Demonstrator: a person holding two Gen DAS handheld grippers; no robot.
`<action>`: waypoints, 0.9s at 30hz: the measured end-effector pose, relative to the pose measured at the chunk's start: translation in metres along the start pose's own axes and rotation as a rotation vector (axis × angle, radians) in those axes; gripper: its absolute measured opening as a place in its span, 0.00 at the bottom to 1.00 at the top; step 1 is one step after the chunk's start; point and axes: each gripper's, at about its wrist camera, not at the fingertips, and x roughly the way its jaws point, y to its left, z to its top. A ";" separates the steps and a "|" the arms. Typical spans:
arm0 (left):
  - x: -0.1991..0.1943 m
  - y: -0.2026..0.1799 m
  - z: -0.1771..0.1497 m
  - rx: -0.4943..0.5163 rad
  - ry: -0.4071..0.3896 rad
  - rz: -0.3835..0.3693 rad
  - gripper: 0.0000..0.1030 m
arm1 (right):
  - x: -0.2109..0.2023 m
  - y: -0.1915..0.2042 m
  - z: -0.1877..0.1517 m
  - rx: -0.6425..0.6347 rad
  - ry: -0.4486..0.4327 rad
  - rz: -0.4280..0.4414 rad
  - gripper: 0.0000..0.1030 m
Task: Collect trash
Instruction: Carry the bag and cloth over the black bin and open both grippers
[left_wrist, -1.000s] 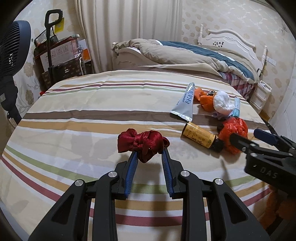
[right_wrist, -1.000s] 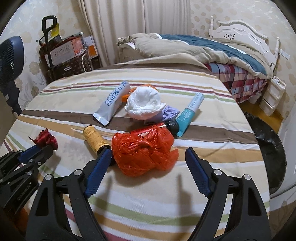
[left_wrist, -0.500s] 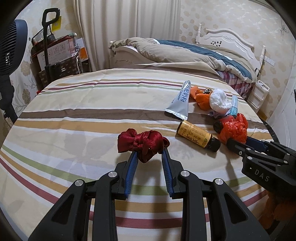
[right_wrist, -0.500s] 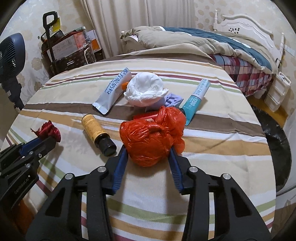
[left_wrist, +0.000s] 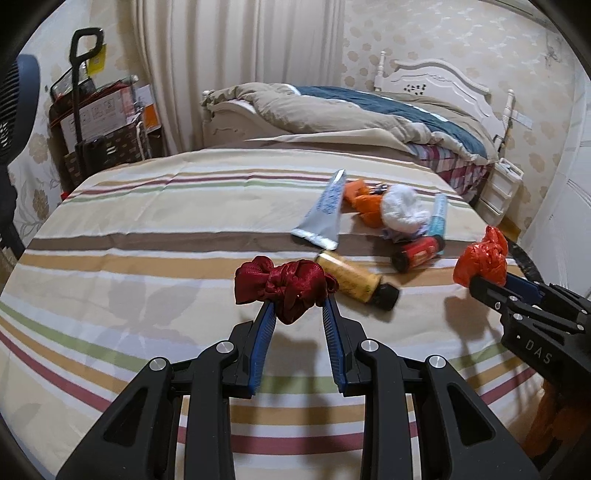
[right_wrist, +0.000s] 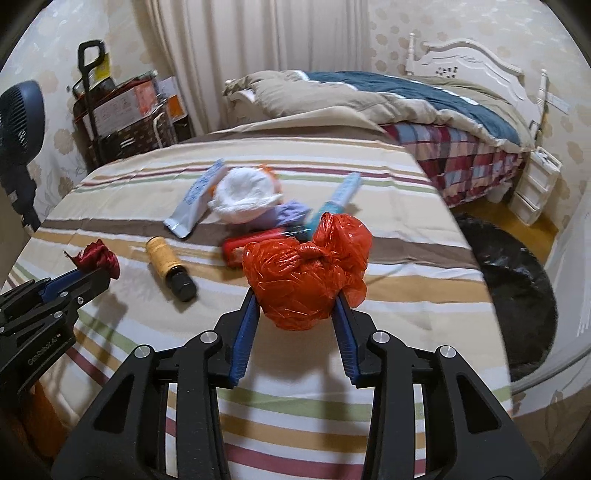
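Observation:
My left gripper (left_wrist: 295, 306) is shut on a crumpled dark red ribbon (left_wrist: 282, 286) and holds it above the striped cloth; the ribbon also shows in the right wrist view (right_wrist: 94, 258). My right gripper (right_wrist: 297, 299) is shut on a knotted orange plastic bag (right_wrist: 306, 273), lifted off the table (right_wrist: 406, 258); the bag also shows in the left wrist view (left_wrist: 482, 260). On the table lie a yellow bottle with a black cap (left_wrist: 354, 282), a red bottle (left_wrist: 419, 253), a grey tube (left_wrist: 323, 216), a teal tube (left_wrist: 437, 219), a white wad (left_wrist: 402, 210) and orange scraps (left_wrist: 364, 201).
A bed (right_wrist: 424, 107) with a beige and blue duvet stands behind the table. A cart with boxes (left_wrist: 99, 129) and a dark fan (right_wrist: 20, 125) are at the left. A dark round rug (right_wrist: 513, 288) and white drawers (right_wrist: 537, 184) lie right.
My right gripper closed on the orange bag and lifted it off the table toward the right. My left gripper kept the red ribbon and rose a little.

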 end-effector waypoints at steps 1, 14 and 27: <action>0.000 -0.004 0.002 0.005 -0.003 -0.007 0.29 | -0.002 -0.005 0.000 0.011 -0.004 -0.007 0.37; 0.001 -0.083 0.033 0.126 -0.077 -0.133 0.29 | -0.026 -0.087 0.005 0.139 -0.072 -0.137 0.37; 0.044 -0.180 0.058 0.231 -0.050 -0.265 0.29 | -0.022 -0.187 0.007 0.278 -0.083 -0.251 0.38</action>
